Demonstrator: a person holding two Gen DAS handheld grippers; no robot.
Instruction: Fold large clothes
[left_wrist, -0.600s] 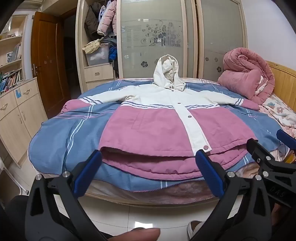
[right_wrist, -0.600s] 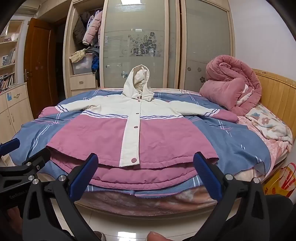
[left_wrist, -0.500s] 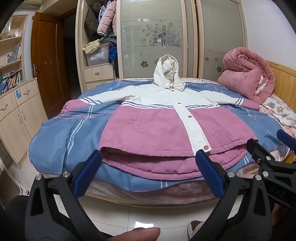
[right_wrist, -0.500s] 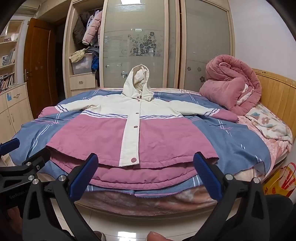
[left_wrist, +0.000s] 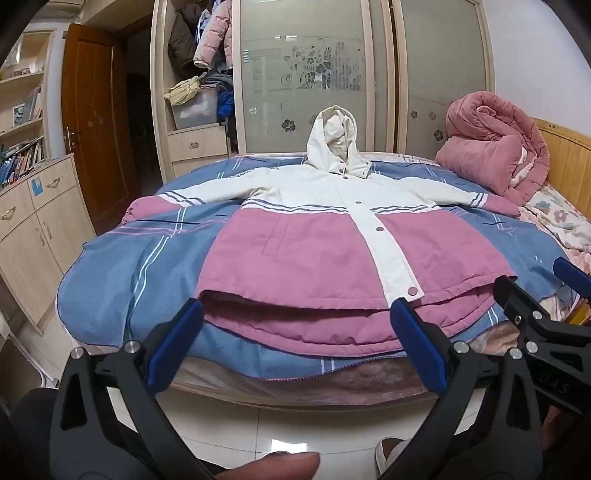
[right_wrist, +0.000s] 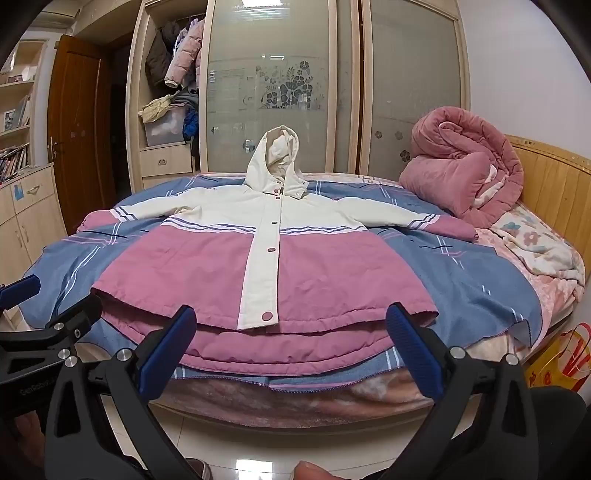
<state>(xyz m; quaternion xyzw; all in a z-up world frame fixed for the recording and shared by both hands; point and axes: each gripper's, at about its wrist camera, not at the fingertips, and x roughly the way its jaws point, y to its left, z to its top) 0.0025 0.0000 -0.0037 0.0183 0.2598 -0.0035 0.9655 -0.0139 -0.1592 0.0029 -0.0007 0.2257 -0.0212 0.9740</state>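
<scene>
A large hooded jacket (left_wrist: 317, 243), white on top and pink below, lies flat and buttoned on the bed, sleeves spread sideways, hood at the far side. It also shows in the right wrist view (right_wrist: 258, 273). My left gripper (left_wrist: 295, 314) is open and empty, held off the bed's near edge just before the jacket's hem. My right gripper (right_wrist: 291, 317) is open and empty too, at the same edge. Each gripper shows at the side of the other's view: the right one (left_wrist: 535, 310), the left one (right_wrist: 44, 314).
The bed carries a blue striped blanket (left_wrist: 122, 266). A rolled pink quilt (left_wrist: 491, 147) sits at the far right by the wooden headboard (left_wrist: 569, 162). A wardrobe (left_wrist: 314, 74), drawers (left_wrist: 26, 221) and a door stand behind and left. White tiled floor (left_wrist: 277, 428) lies below.
</scene>
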